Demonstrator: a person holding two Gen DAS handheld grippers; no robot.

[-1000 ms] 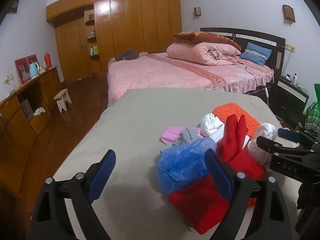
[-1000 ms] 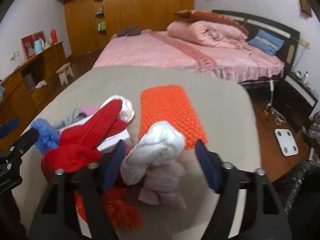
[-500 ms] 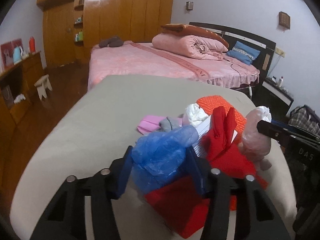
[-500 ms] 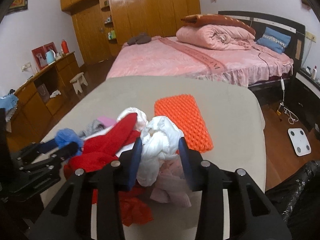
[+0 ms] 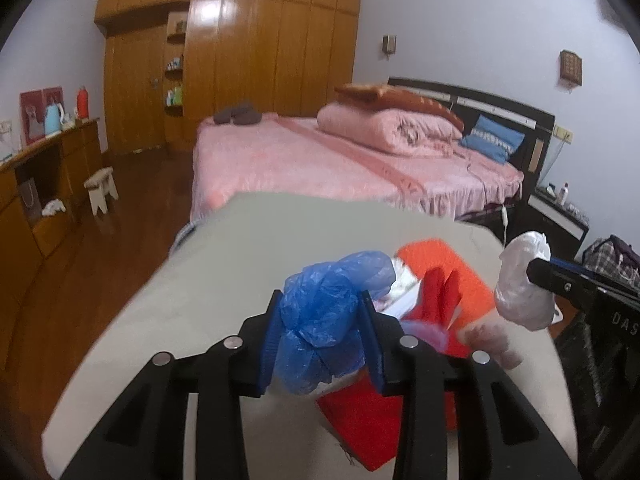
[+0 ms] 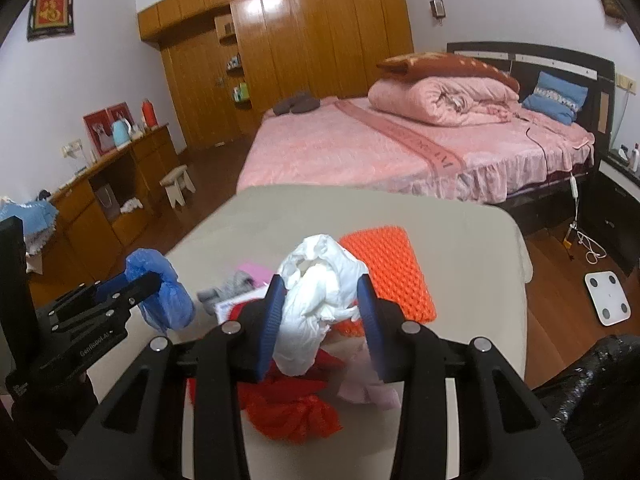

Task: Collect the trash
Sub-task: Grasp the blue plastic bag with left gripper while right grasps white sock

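1. The left gripper (image 5: 322,330) clamped a crumpled blue plastic bag (image 5: 328,316) between its blue pads, its jaws having just been closing on the wad, which was held clear above the desk (image 5: 224,264).
2. The right gripper (image 6: 320,316) squeezed a crumpled white plastic bag (image 6: 316,304), its jaws having just been closing w/ the bag between them; the bag hung above the pile.
3. Below & between both grippers, the rest of the trash lay heaped on the beige desk: a red bag (image 6: 288,412), a pale pink bag (image 6: 366,388), a grey scrap (image 6: 232,284) & a pink sheet (image 6: 254,270).
4. An orange bumpy mat (image 6: 386,268) lay flat on the desk just behind the pile, its near edge under the heap.
5. In the bkgd, a bed (image 6: 360,152) w/ a pink cover & a rolled quilt (image 6: 436,98) stood beyond the desk; a wooden wardrobe (image 6: 304,40) filled the far wall.
6. A white scale (image 6: 608,298) sat on the wood floor at right, near a black bag (image 6: 592,396) at the frame's lower-right edge.
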